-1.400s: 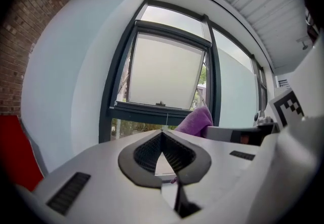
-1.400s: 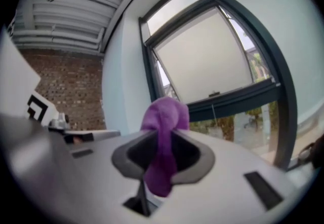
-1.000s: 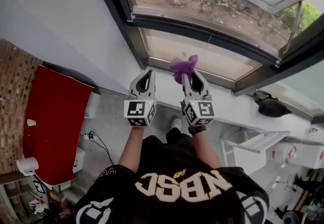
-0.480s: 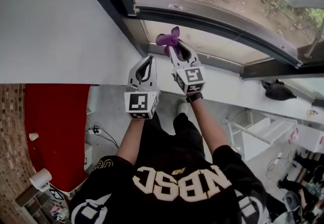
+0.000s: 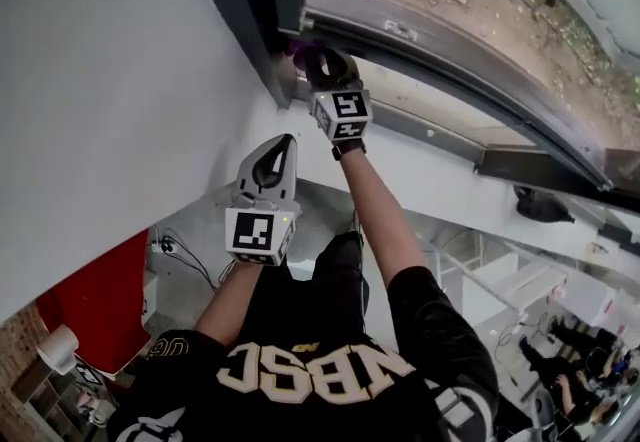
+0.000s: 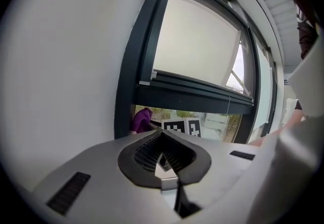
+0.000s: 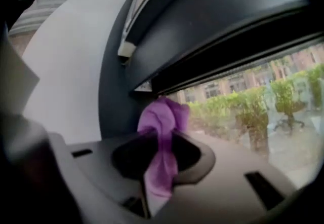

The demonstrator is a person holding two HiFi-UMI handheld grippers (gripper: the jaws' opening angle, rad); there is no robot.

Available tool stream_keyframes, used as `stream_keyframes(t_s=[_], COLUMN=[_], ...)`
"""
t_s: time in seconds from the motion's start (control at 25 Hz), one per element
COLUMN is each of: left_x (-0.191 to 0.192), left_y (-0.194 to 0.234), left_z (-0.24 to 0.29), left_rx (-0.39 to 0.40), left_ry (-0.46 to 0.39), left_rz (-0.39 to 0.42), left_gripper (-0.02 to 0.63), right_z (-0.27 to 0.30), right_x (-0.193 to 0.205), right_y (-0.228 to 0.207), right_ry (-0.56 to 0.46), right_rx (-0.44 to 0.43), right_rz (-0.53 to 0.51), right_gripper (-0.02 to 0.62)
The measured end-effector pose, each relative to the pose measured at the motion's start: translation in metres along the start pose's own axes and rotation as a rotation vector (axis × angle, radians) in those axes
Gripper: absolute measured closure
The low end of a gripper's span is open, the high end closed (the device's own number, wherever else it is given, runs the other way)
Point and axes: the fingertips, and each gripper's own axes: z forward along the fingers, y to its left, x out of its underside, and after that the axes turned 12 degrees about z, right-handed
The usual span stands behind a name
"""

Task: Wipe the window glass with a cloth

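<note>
Bright daylight thru window glass (image 6: 197,50), slight glare. Right gripper view motion-blurred, soft. Fisheye warp, black vignette at edges.

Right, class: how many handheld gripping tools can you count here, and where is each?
2. The left tool is held low beside the white wall, shut and empty. The right tool is up at the dark window frame, shut on the purple cloth.
</note>
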Motion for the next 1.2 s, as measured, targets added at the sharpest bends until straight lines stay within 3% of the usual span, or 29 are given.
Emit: stream_keyframes(t_s=[0.24,0.4,0.72,0.96,1.2], left_x=[0.015,0.035,0.065,0.059,0.054], left_y=[-0.025,-0.082,-0.246,-0.353,-0.399], left_z=[0.019,0.057,0.114,0.144,0.161], left_rx=[-0.035,0.086,0.318,0.401,0.431], left_ry=[-0.021,0.028,0.061,0.001,-0.026], left_rz=[0.024,0.024,0.04,0.061,0.049], left_gripper=[0.583,0.583,0.583,0.583,0.583], right_z=[-0.02,-0.093,-0.278,-0.376,-0.454], right_x=[-0.012,-0.03,-0.062,-0.083,-0.097], right_y=[-0.034,-0.108,-0.295,-0.382,-0.453], right_ry=[-0.11,-0.193,-0.263,-0.274,-0.269], right_rx=[0.059,0.135,0.36,0.458,0.623], right_rz=[0.075,0.163,0.099,0.036,0.053], right_gripper=[0.506,0.506,0.506,0.505,0.506])
